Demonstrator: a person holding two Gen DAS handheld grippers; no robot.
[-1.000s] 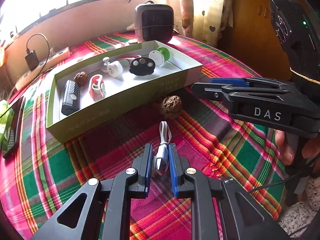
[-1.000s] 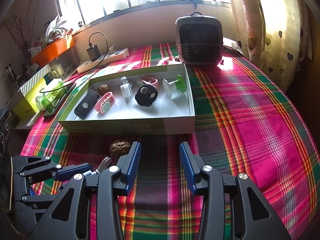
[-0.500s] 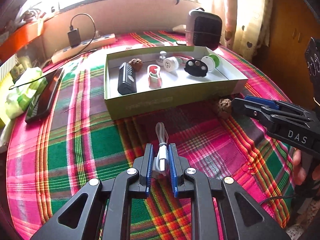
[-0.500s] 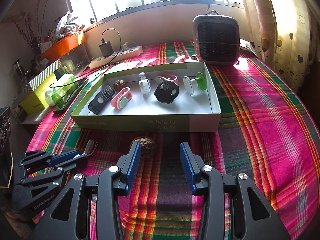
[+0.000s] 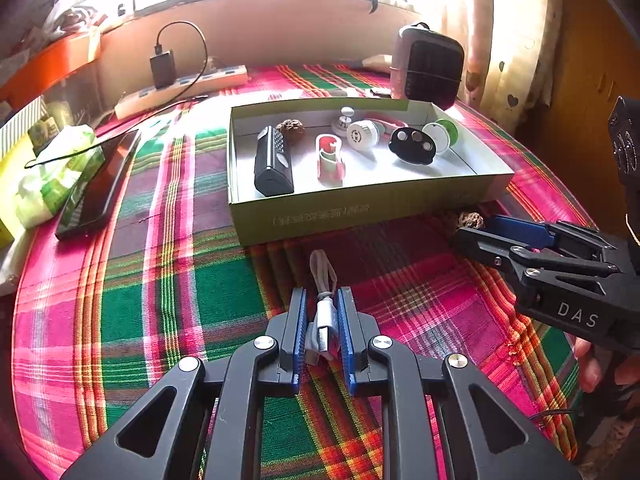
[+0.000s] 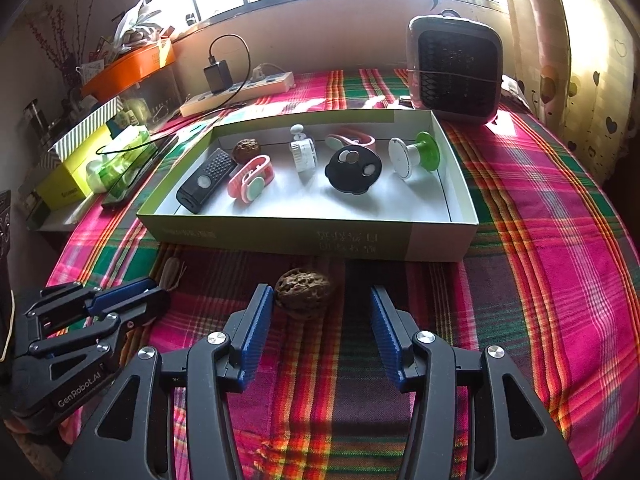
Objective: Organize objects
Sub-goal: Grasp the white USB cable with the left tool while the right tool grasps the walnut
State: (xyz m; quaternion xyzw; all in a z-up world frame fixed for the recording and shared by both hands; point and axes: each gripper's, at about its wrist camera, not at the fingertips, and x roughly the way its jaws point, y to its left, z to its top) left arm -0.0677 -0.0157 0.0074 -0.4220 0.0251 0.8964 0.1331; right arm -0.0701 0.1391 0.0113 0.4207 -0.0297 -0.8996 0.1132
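Observation:
My left gripper point(image 5: 322, 316) is shut on a short white USB cable point(image 5: 325, 312), whose loop sticks out ahead over the plaid cloth. A brown walnut point(image 6: 302, 290) lies on the cloth in front of the green-and-white box point(image 6: 360, 238). My right gripper point(image 6: 322, 320) hangs just short of the walnut with its jaws opening; the walnut sits ahead of the left pad, not pressed. The box holds a black remote point(image 6: 206, 186), a pink clip point(image 6: 250, 178), a second walnut point(image 6: 246, 150), a black disc point(image 6: 352, 170) and a green-and-white spool point(image 6: 416, 156).
A grey heater point(image 6: 454, 70) stands behind the box on the right. A power strip with a charger point(image 6: 236, 90) lies at the back. A phone point(image 5: 96, 186), a green packet point(image 5: 52, 176) and boxes crowd the table's left edge.
The left gripper's view has swung, so the box now lies straight ahead. The right gripper has shifted left until the walnut sits before it, and its jaws have spread wider.

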